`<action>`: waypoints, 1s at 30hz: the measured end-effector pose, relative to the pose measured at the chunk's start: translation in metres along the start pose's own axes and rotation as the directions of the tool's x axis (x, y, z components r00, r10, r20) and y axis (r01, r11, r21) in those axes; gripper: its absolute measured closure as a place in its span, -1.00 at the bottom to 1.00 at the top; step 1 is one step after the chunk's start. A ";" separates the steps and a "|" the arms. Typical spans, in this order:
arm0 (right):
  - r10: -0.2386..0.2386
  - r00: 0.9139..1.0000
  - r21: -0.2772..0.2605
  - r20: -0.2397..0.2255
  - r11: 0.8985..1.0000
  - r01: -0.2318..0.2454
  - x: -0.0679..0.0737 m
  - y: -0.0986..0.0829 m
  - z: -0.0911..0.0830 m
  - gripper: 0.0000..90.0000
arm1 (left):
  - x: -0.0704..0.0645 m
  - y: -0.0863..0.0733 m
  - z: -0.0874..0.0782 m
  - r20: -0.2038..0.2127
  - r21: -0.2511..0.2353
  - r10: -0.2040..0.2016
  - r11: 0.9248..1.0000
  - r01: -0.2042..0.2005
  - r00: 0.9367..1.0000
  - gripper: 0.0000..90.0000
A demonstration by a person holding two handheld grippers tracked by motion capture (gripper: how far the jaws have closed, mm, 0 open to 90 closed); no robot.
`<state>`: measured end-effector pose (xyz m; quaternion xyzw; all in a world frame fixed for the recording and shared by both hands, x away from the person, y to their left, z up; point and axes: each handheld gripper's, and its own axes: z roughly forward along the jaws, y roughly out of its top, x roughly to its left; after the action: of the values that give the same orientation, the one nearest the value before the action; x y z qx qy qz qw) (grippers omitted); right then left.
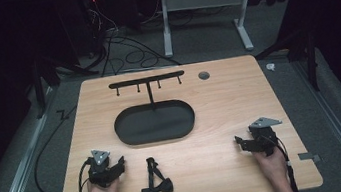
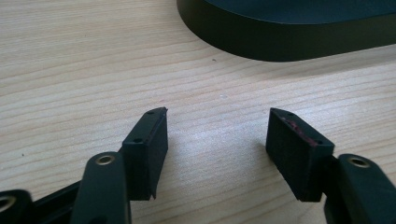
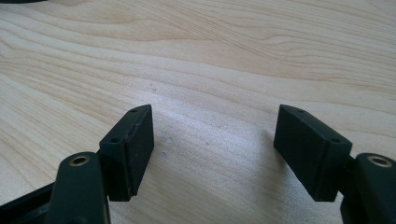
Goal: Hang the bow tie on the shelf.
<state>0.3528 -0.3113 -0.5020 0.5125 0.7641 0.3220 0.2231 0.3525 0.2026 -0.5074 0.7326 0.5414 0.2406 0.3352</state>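
Observation:
A black bow tie (image 1: 154, 181) with its strap lies on the wooden table near the front edge, between my two hands. My left gripper (image 1: 119, 162) rests on the table to the left of it, open, jaws pointing right toward the tray; in the left gripper view (image 2: 217, 128) nothing sits between the jaws. My right gripper (image 1: 239, 142) rests at the front right, open and empty, jaws pointing left; bare wood lies between its jaws in the right gripper view (image 3: 215, 123). A black oval tray (image 1: 154, 122) lies mid-table, and its wall (image 2: 280, 35) is ahead of the left jaws.
A black T-shaped rack (image 1: 146, 81) with several hooks rises from the back of the tray. A round grey grommet (image 1: 203, 75) sits in the table at the back right. Cables and a desk frame (image 1: 203, 18) lie on the floor beyond the table.

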 end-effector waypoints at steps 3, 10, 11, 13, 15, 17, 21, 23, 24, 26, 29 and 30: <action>0.000 1.000 0.000 0.000 1.000 0.000 0.000 0.000 0.000 -0.34 | -0.002 0.001 -0.001 -0.009 0.004 0.020 1.000 -0.020 1.000 -0.06; -0.001 1.000 0.000 0.000 1.000 0.001 0.000 0.000 0.000 -0.34 | -0.007 0.006 -0.007 0.035 -0.014 0.024 1.000 -0.024 0.999 -0.02; 0.000 1.000 0.000 0.000 1.000 0.000 0.000 0.000 0.000 -0.34 | -0.009 0.007 -0.008 0.040 -0.016 0.028 0.999 -0.027 0.999 -0.02; 0.000 1.000 0.000 0.000 1.000 0.000 0.000 0.000 0.000 -0.34 | -0.011 0.009 -0.010 0.059 -0.017 0.026 1.000 -0.025 0.998 0.00; 0.000 1.000 0.000 0.000 1.000 0.000 0.000 0.000 0.000 -0.34 | -0.011 0.010 -0.011 0.066 -0.017 0.025 1.000 -0.024 0.997 0.01; -0.001 1.000 0.000 0.000 1.000 0.001 0.000 0.000 0.000 -0.34 | -0.013 0.010 -0.013 0.086 -0.014 0.021 1.000 -0.019 0.996 0.03; -0.001 1.000 0.000 -0.001 1.000 0.001 0.000 0.000 0.000 -0.34 | -0.021 0.012 -0.017 0.120 -0.008 0.040 0.999 -0.039 0.992 0.03; -0.001 1.000 0.000 0.000 1.000 0.001 0.000 0.000 0.000 -0.34 | -0.023 0.012 -0.017 0.127 -0.011 0.039 0.999 -0.038 0.991 0.03; 0.000 1.000 0.000 0.000 1.000 0.000 0.000 0.000 0.000 -0.34 | -0.026 0.013 -0.018 0.138 -0.007 0.040 0.999 -0.040 0.990 0.03; 0.000 1.000 0.000 -0.001 1.000 0.000 0.000 0.000 0.000 -0.34 | -0.032 0.013 -0.019 0.149 -0.006 0.044 0.999 -0.044 0.988 0.03; 0.000 1.000 0.000 -0.001 1.000 0.000 0.000 0.000 0.000 -0.34 | -0.040 0.013 -0.021 0.169 0.000 0.052 0.999 -0.052 0.984 0.02; 0.001 1.000 0.000 -0.001 1.000 -0.001 0.000 0.000 0.000 -0.34 | -0.042 0.014 -0.021 0.175 0.003 0.056 0.998 -0.058 0.983 0.01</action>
<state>0.3528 -0.3114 -0.5020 0.5125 0.7641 0.3225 0.2227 0.3336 0.1645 -0.4830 0.7675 0.4897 0.1826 0.3712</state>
